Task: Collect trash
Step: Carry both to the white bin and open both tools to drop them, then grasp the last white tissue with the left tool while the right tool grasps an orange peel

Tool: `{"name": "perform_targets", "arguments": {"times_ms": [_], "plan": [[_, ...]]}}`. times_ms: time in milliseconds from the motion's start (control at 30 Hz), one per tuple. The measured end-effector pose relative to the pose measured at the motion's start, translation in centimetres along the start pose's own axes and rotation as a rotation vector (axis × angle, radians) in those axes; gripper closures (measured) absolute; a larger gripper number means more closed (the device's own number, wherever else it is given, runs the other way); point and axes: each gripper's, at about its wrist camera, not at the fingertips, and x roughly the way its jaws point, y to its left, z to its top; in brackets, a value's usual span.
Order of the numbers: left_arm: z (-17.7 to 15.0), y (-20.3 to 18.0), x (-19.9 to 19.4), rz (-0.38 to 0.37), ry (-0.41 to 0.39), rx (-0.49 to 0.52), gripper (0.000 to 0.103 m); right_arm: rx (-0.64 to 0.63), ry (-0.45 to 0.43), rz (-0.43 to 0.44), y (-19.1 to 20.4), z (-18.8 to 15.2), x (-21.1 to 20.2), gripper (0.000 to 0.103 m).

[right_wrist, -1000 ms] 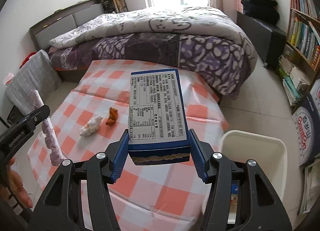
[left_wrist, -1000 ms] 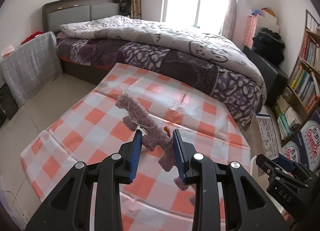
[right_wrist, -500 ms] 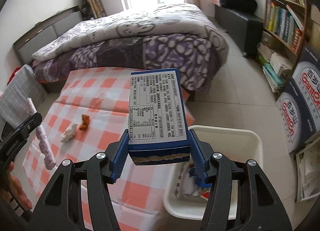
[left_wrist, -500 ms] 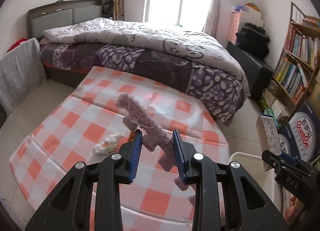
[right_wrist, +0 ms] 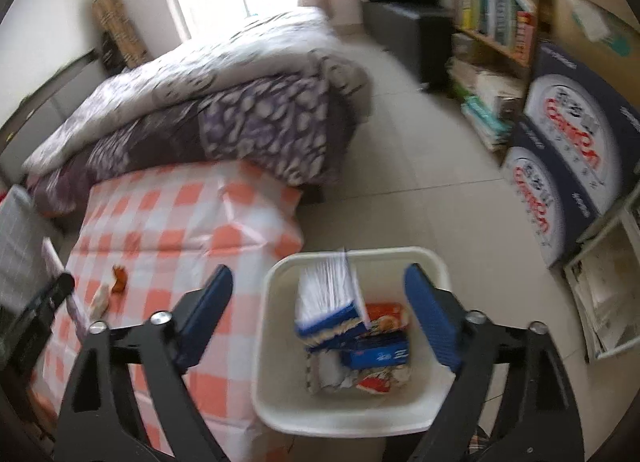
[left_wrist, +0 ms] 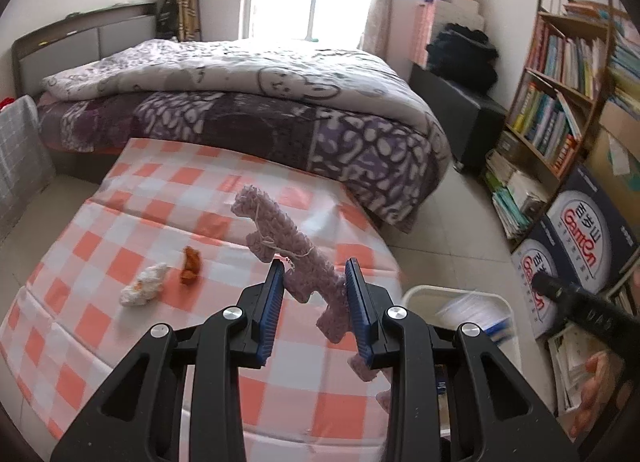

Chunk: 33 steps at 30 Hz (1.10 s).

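Right wrist view: the right gripper [right_wrist: 318, 308] hangs over the white plastic waste bin [right_wrist: 280, 346] on the tiled floor [right_wrist: 420, 189], its blue-padded jaws spread wide with nothing between them, and the blue-and-white printed cardboard box [right_wrist: 330, 302] shows blurred and tilted inside the bin's rim, above other packaging; whether it has settled cannot be told. In the left wrist view, the left gripper [left_wrist: 314, 302] is clamped on a lumpy, pale purple crocheted strip [left_wrist: 288, 246], which sticks up and forward from the pads while its lower end dangles below them. Two more scraps lie on the orange-and-white checked tablecloth [left_wrist: 100, 254], close together: a crumpled white tissue wad [left_wrist: 145, 285] and a small orange-brown scrap [left_wrist: 191, 259]. The bin stands just beside the table's right end. The step in hand looks like dumping, with the purple strip likely due next. To do it well, bring the left gripper fully over the bin's opening before parting the jaws, low enough that the limp tail goes in first and does not drape over the rim. The right gripper should clear the opening first, so the two do not collide.
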Motion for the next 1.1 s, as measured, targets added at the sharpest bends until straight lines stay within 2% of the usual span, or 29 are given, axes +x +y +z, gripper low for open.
{"name": "perform_targets", "arguments": {"times_ms": [433,700,767,833,867,967,1100], "plan": [[-1.4,-5.9,2.5,-0.079,0.055,0.074,0.071,0.077,-0.018,-0.061,-4.8,0.7,-0.6,0.013],[-2.3,-8.9,4.2,-0.175,0.123,0.092,0.069,0.125,-0.026,-0.106,-6.9,0.9,-0.6,0.011],[-2.7,-9.4,4.9,-0.231,0.165,0.075,0.064,0.14,-0.032,-0.114,-7.2,1.0,-0.7,0.01],[-3.0,-9.7,5.4,-0.265,0.193,0.06,0.043,0.152,-0.039,-0.121,-7.4,1.1,-0.8,0.009],[-3.1,-9.8,5.5,-0.269,0.198,0.06,0.042,0.159,-0.041,-0.122,-7.4,1.1,-0.8,0.009],[-3.4,-9.9,5.6,-0.251,0.203,0.08,0.04,0.168,-0.031,-0.114,-7.1,1.2,-0.6,0.008],[-3.4,-8.4,6.1,-0.161,0.218,0.118,0.031,0.183,0.002,-0.075,-6.0,1.1,0.0,0.007]]}}
